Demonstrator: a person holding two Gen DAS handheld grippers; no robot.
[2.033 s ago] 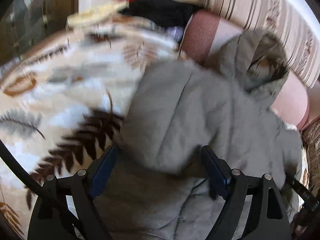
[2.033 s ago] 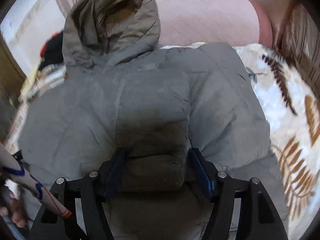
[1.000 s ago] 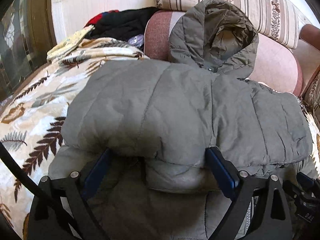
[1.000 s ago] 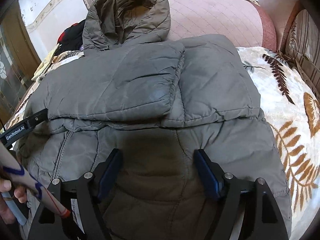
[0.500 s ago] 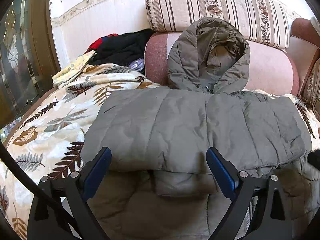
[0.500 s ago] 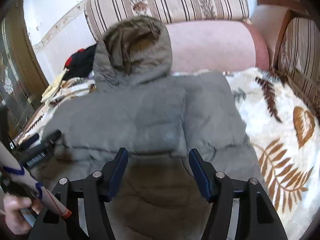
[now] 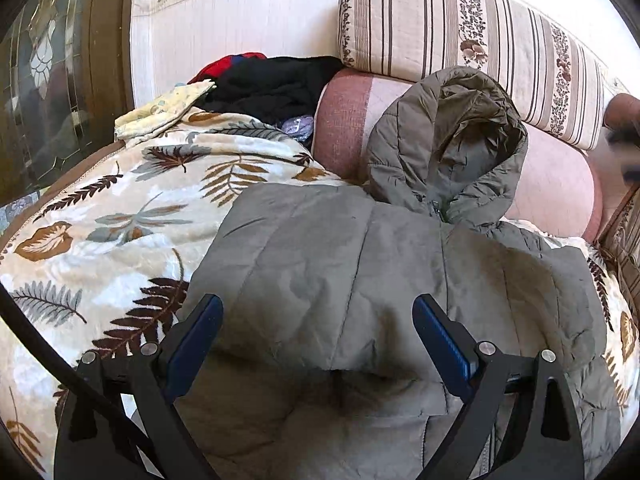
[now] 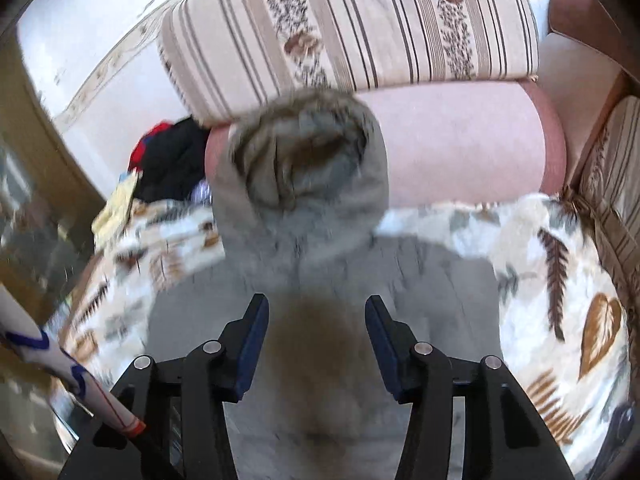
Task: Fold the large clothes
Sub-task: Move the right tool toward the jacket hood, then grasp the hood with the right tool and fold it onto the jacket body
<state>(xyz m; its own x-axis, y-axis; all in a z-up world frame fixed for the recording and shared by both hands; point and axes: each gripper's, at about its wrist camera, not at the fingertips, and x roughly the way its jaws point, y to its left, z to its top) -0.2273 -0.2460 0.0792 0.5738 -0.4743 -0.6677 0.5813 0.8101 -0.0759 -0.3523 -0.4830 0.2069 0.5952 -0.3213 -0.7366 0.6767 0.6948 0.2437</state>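
between the fingers of the left gripper (image 7: 318, 340), which are standing wide apart with nothing pinched, a grey-green puffer jacket (image 7: 360, 272) is lying on a leaf-print blanket (image 7: 100, 240). its sleeves are lying folded across the chest, and the folded edge is sitting just ahead of the blue pads (image 7: 440, 336), with no pad touching cloth. beyond the fingertips the jacket's hood (image 7: 452, 148) is leaning open against a pink bolster (image 7: 552, 184). to the left of the left finger the blanket is spreading out bare. farther off, past the bolster's left end, a pile of black and red clothes (image 7: 272, 80) is lying next to a pale yellow cloth (image 7: 160, 112), and a striped floral cushion (image 7: 460, 28) is resting on top of the bolster.

below the right gripper (image 8: 316, 344) the same jacket is showing, blurred. its jaws are closing, standing about half apart, and nothing is caught between them; the jacket's body is lying under the gap. straight ahead of these fingers the hood is propping against the bolster, with the striped cushion above it. to the right of the right finger the blanket is running up to a striped sofa arm (image 8: 612, 200). at the lower left a white stick with blue and red markings (image 8: 76, 376) is slanting across the corner.
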